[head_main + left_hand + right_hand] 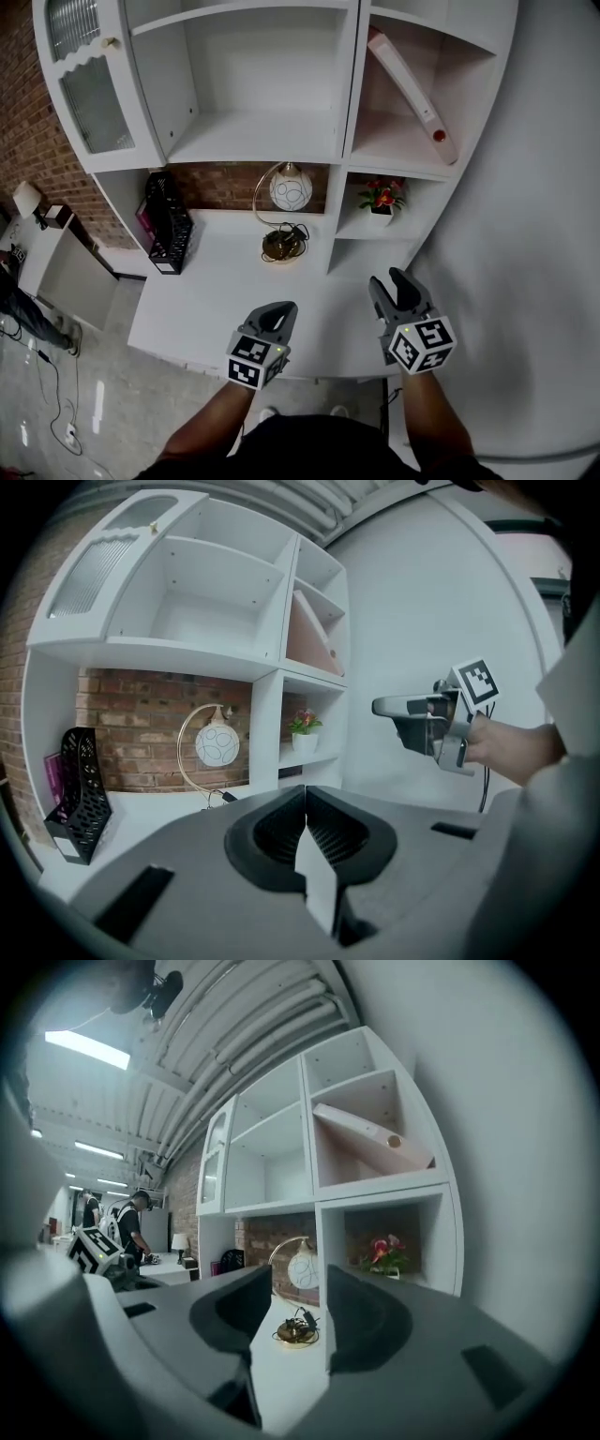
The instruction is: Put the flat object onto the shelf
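Note:
The flat object, a pale pink binder (412,98), leans slantwise inside the upper right compartment of the white shelf unit (349,94). It also shows in the left gripper view (314,635) and the right gripper view (370,1138). Both grippers hang low over the desk's front edge, well below and apart from the binder. My left gripper (281,311) (305,803) is shut, its jaws meeting with nothing between them. My right gripper (388,281) (286,1288) is open, with a clear gap and nothing in it.
On the white desk (216,300) stand a globe lamp (289,187) on a brass base (281,246) and a black mesh file holder (169,223). A pot of red flowers (382,199) fills the lower right cubby. A glass-door cabinet (89,94) is at upper left. People stand far left (131,1227).

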`<state>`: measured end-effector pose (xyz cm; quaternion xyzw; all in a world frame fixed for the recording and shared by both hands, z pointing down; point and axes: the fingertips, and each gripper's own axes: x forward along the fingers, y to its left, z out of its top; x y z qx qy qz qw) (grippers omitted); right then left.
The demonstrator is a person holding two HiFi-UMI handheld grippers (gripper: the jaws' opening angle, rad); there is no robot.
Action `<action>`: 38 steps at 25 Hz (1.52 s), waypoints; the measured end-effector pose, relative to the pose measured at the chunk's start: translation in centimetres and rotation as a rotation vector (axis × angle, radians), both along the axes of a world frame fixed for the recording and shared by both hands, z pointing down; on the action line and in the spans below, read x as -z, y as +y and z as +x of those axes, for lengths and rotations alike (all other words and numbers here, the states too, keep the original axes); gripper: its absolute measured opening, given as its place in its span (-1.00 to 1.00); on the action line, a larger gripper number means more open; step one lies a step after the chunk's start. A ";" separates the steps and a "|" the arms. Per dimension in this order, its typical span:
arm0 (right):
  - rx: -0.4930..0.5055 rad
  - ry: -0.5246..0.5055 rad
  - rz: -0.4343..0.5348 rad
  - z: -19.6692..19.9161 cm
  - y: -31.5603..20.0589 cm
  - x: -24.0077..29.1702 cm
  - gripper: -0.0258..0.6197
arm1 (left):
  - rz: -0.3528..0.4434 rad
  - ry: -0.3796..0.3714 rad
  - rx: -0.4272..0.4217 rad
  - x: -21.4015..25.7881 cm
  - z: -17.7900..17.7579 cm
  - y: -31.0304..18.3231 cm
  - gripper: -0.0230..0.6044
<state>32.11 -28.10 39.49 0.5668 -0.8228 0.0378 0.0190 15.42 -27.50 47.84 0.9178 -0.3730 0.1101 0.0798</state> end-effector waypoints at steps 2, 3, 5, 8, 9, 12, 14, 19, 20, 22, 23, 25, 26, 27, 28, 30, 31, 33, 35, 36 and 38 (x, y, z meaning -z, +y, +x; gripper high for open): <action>0.000 -0.029 -0.027 0.0 0.6 -1.5 -0.34 | 0.002 0.007 0.001 0.2 0.0 0.2 -0.91; 0.000 -0.039 -0.040 0.0 0.9 -2.2 -0.35 | 0.004 0.011 0.001 0.3 0.0 0.2 -0.91; 0.002 -0.047 -0.065 -0.2 1.4 -3.6 -0.37 | 0.007 0.020 0.004 0.6 -0.1 0.4 -0.91; 0.010 -0.045 -0.103 -0.5 2.1 -5.6 -0.38 | 0.013 0.030 0.008 0.8 -0.3 0.6 -0.91; 0.011 -0.047 -0.116 -0.5 2.3 -6.2 -0.39 | 0.012 0.031 0.009 0.7 -0.4 0.7 -0.91; 0.013 -0.068 -0.154 -0.7 2.8 -7.6 -0.42 | 0.003 0.031 0.019 0.3 -0.9 1.0 -0.91; 0.013 -0.076 -0.164 -0.7 3.0 -8.2 -0.45 | -0.003 0.027 0.025 0.0 -1.2 1.0 -0.91; 0.015 -0.077 -0.163 -0.8 3.0 -8.7 -0.63 | 0.003 0.026 0.038 0.2 -1.6 0.8 -0.91; 0.017 -0.076 -0.164 -0.8 3.0 -8.7 -0.67 | 0.005 0.026 0.042 0.3 -1.7 0.7 -0.91; 0.024 -0.074 -0.168 -0.9 3.2 -8.7 -0.73 | 0.006 0.026 0.048 0.4 -1.8 0.7 -0.91; 0.028 -0.074 -0.171 -1.0 3.3 -8.7 -0.75 | 0.007 0.027 0.048 0.5 -1.9 0.7 -0.91; 0.036 -0.075 -0.175 -1.1 3.5 -8.9 -0.80 | 0.012 0.029 0.046 0.7 -1.8 0.8 -0.91; 0.040 -0.077 -0.178 -1.2 3.5 -9.0 -0.83 | 0.014 0.030 0.043 0.8 -1.7 0.9 -0.91; 0.044 -0.080 -0.181 -1.3 3.6 -9.2 -0.86 | 0.016 0.031 0.041 0.9 -1.7 0.9 -0.91; 0.047 -0.082 -0.185 -1.4 3.6 -9.3 -0.90 | 0.018 0.031 0.039 1.0 -1.7 1.0 -0.91; 0.053 -0.087 -0.187 -1.7 3.7 -9.3 -0.91 | 0.020 0.031 0.038 1.1 -1.7 1.1 -0.91; 0.057 -0.091 -0.186 -1.7 3.7 -9.3 -0.91 | 0.020 0.031 0.038 1.1 -1.8 1.1 -0.91; 0.065 -0.096 -0.187 -1.9 3.7 -9.3 -0.91 | 0.020 0.030 0.039 1.1 -1.9 1.1 -0.91; 0.068 -0.096 -0.191 -2.0 3.7 -9.3 -0.91 | 0.019 0.030 0.042 1.0 -2.1 1.1 -0.91; 0.067 -0.095 -0.195 -2.0 3.7 -9.5 -0.91 | 0.019 0.030 0.043 1.0 -2.1 1.1 -0.91; 0.064 -0.092 -0.204 -1.9 3.7 -9.7 -0.91 | 0.019 0.031 0.045 1.0 -2.2 1.1 -0.91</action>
